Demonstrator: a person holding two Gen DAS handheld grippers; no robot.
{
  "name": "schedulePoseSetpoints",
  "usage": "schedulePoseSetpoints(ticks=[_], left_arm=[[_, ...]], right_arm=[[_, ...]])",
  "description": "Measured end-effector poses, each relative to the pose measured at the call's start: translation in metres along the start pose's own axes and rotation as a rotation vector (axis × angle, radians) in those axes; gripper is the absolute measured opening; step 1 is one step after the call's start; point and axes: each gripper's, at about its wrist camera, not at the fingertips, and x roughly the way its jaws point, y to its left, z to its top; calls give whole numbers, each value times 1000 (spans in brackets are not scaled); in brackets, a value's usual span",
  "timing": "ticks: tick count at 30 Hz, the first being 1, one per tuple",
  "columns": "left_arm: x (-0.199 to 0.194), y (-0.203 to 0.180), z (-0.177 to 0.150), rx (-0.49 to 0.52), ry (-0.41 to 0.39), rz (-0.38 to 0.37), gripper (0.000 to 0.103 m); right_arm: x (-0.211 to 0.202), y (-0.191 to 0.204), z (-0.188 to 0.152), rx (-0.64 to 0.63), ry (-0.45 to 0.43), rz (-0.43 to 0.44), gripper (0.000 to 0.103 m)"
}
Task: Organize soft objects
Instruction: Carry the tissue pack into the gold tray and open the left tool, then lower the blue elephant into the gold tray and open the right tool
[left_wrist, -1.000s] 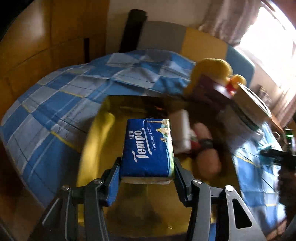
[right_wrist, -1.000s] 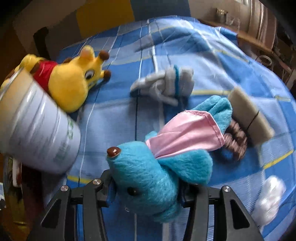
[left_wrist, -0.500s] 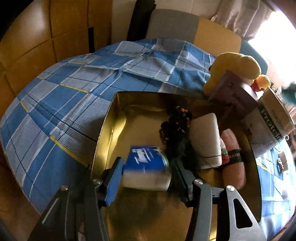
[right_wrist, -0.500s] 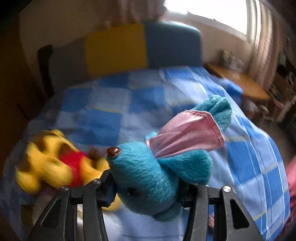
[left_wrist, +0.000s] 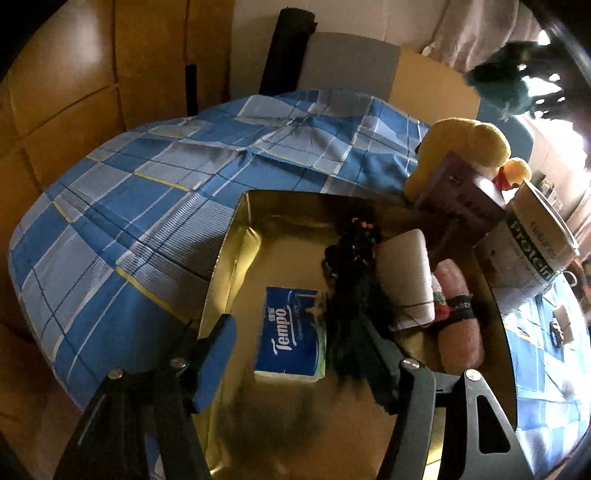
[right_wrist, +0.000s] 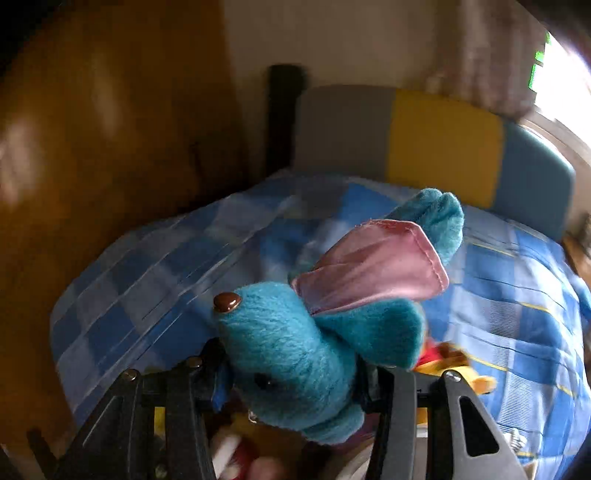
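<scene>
A blue Tempo tissue pack (left_wrist: 290, 330) lies flat in the gold tray (left_wrist: 236, 243) on the blue checked bed. My left gripper (left_wrist: 295, 363) is open around it, fingers apart and not touching. Beside the pack lie a black furry thing (left_wrist: 351, 280), a white roll (left_wrist: 410, 273) and a pink roll (left_wrist: 458, 328). My right gripper (right_wrist: 291, 373) is shut on a teal plush with a pink ear (right_wrist: 314, 332), held in the air above the tray's right side. The plush also shows dark at the top right of the left wrist view (left_wrist: 506, 88).
A yellow plush bear (left_wrist: 461, 147), a purple box (left_wrist: 461, 192) and a white protein tub (left_wrist: 532, 243) stand along the tray's far right edge. The yellow bear also shows in the right wrist view (right_wrist: 454, 363). Wooden panels line the left; a grey, yellow and blue headboard (right_wrist: 424, 147) is behind.
My left gripper lowered the tissue pack into the tray and opened, leaving it lying flat. My right gripper lifted the teal plush off the bed and swung it left over the tray.
</scene>
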Motion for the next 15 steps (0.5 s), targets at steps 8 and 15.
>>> schedulePoseSetpoints(ticks=[8, 15], left_arm=[[-24, 5, -10, -21, -47, 10, 68], [-38, 5, -22, -25, -65, 10, 68]], right_arm=[[16, 65, -71, -128, 108, 161, 50], [22, 89, -135, -139, 198, 214, 50]])
